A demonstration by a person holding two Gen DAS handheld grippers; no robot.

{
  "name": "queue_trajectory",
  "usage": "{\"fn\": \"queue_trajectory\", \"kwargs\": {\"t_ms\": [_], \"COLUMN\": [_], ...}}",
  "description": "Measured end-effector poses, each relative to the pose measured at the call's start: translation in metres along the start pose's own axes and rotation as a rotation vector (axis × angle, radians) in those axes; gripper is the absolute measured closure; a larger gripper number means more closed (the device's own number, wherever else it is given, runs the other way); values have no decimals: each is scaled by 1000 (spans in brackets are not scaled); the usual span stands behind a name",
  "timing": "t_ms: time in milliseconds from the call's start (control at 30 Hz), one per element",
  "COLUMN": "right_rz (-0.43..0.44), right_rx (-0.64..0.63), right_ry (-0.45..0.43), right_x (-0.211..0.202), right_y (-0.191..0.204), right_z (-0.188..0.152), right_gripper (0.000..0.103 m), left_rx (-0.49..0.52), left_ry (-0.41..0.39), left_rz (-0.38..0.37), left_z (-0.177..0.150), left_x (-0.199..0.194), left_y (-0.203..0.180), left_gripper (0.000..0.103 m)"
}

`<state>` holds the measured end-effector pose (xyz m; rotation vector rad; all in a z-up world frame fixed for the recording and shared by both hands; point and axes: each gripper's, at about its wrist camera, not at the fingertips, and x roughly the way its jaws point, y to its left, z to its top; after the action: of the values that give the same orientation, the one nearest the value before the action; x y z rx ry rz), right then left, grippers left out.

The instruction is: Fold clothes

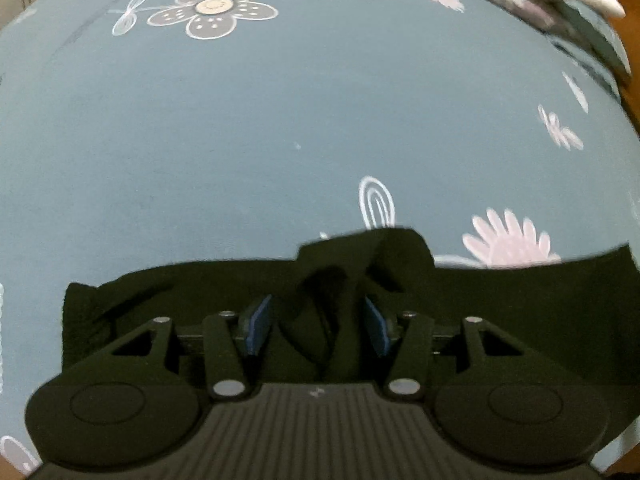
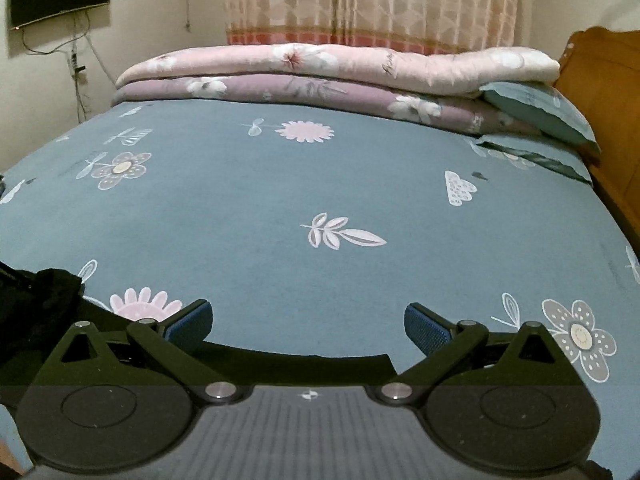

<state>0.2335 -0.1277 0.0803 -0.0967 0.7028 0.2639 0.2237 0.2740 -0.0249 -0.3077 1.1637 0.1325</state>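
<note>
A black garment (image 1: 160,292) lies on the blue-grey flowered bed sheet (image 1: 280,120), along the bottom of the left wrist view. My left gripper (image 1: 318,308) points steeply down at it. A raised bunch of the black cloth stands between its blue pads (image 1: 260,324), and the jaws are parted around it without clamping. In the right wrist view my right gripper (image 2: 308,316) stands wide open with nothing between its fingers. It is above the garment's far edge (image 2: 300,360). More of the black cloth is heaped at the left (image 2: 40,300).
Flowered sheet (image 2: 240,200) stretches beyond the garment. Folded pink and purple quilts (image 2: 320,68) are stacked at the far end, with two blue pillows (image 2: 540,112) at the right. A wooden headboard (image 2: 600,80) stands at the right, a curtain (image 2: 360,0) behind.
</note>
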Motion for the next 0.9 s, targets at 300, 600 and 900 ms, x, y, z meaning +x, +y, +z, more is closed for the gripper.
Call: {"fn": "queue_trajectory", "kwargs": {"t_ms": [300,600,900], "right_rz": [9,27,39], "right_rx": [-40,-66,-78], "right_ry": [26,35,39], "right_x": [16,20,24], "right_y": [16,21,26], "right_z": [11,14,16], "right_gripper": [0,0,0], "left_rx": [48,76,63], "left_ry": [-9,-212,-280], "left_rz": [-24,-79,-58], "left_z": [-7,-6,-3], "left_x": [11,-52,-72], "left_y": [-16,-19,0], "left_gripper": [85,96,96]}}
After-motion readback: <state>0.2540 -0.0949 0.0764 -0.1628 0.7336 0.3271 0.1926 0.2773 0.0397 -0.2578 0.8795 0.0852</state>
